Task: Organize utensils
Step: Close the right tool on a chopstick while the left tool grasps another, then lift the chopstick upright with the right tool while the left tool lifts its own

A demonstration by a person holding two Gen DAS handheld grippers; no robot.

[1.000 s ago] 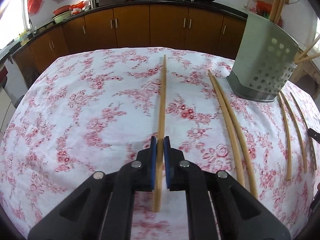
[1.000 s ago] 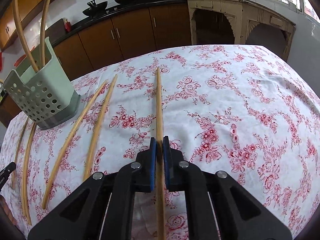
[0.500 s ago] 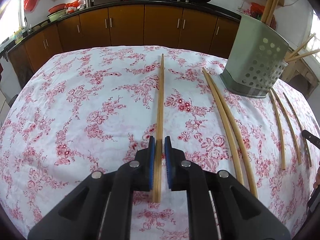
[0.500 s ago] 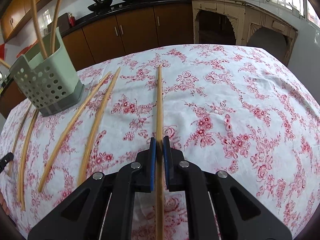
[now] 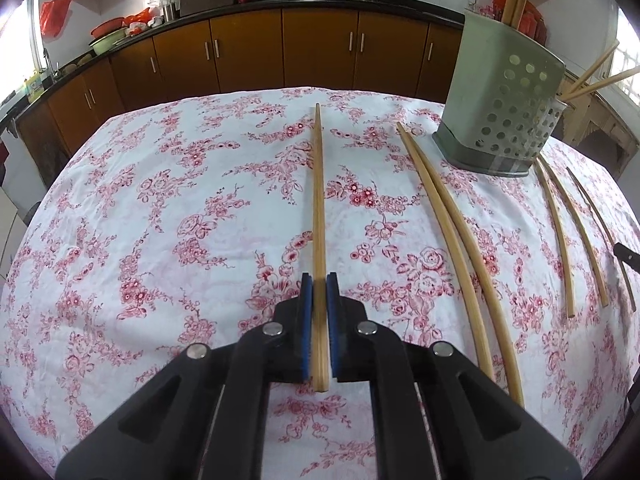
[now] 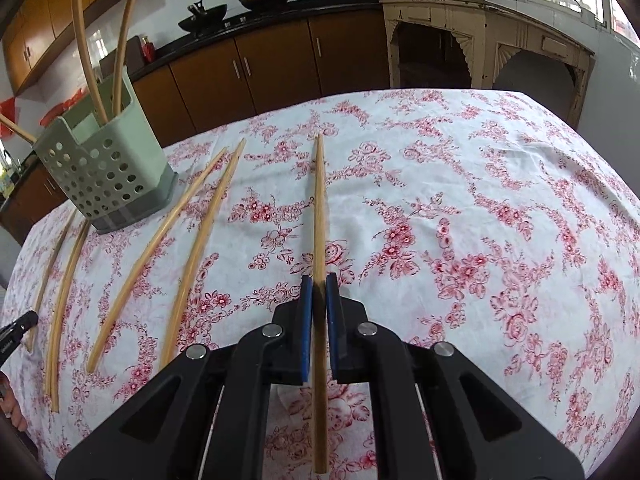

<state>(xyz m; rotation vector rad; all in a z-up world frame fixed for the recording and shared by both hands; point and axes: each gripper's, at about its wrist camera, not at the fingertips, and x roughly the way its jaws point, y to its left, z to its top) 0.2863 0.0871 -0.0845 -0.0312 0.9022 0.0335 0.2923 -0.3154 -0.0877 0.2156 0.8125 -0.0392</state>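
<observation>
Fingers [image 5: 307, 320] of left gripper [image 5: 319, 284], black w/ blue rubber pads, are pinching a long wooden chopstick [image 5: 318, 216] near its end; it runs straight ahead over the tabletop [image 5: 160, 220]. Right gripper [image 6: 319, 284] has same black fingers [image 6: 306, 320] w/ blue pads, also pinching one thin round chopstick [image 6: 320, 216], which sticks out behind the pads too.

Tabletop is covered w/ white cloth, red flower print, a bit wrinkled. On it stands a pale green plastic holder [image 5: 500, 96], boxy shape, one part w/ round holes, grey base; some chopsticks stand inside [image 6: 120, 40]. Two loose chopsticks [image 5: 460, 248] lie side by side between left gripper and holder, and three more [image 5: 560, 236] past the holder, all smooth light wood, flat on the cloth. Behind are brown wooden cabinets [image 5: 248, 52] w/ dark counter.
</observation>
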